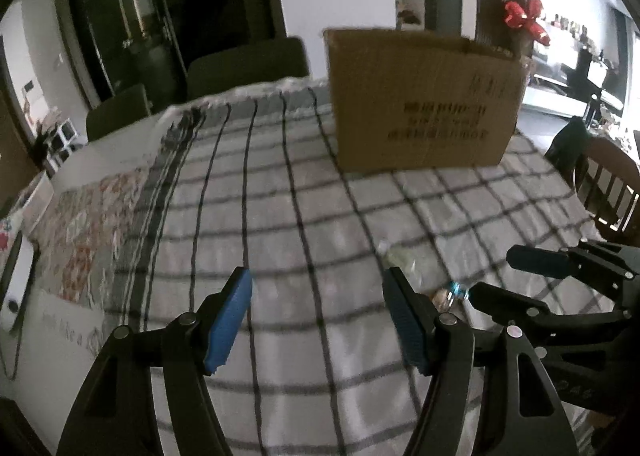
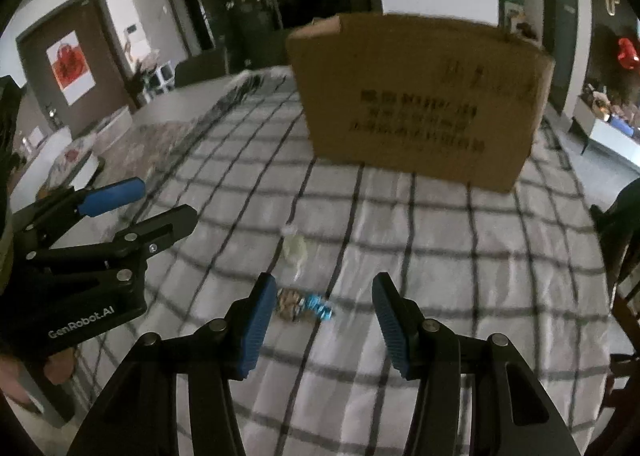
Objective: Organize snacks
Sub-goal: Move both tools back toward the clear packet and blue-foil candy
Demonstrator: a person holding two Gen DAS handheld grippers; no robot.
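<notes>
A small snack in a blue and brown wrapper [image 2: 303, 305] lies on the checked tablecloth [image 2: 440, 256], just ahead of my right gripper [image 2: 325, 288], which is open and empty above it. A pale clear-wrapped snack [image 2: 294, 249] lies a little farther on. A brown cardboard box [image 2: 420, 96] stands at the back of the table. My left gripper [image 1: 318, 280] is open and empty over bare cloth, left of the snacks; the blue-wrapped snack [image 1: 454, 293] and the pale one [image 1: 402, 258] show beside its right finger. The right gripper [image 1: 516, 276] appears at the lower right, the box [image 1: 420, 96] ahead.
Dark chairs [image 1: 248, 64] stand behind the table's far edge. A wooden chair [image 1: 608, 184] stands at the right side. A floral cloth [image 1: 88, 216] and a white device [image 1: 18, 280] lie on the left part of the table.
</notes>
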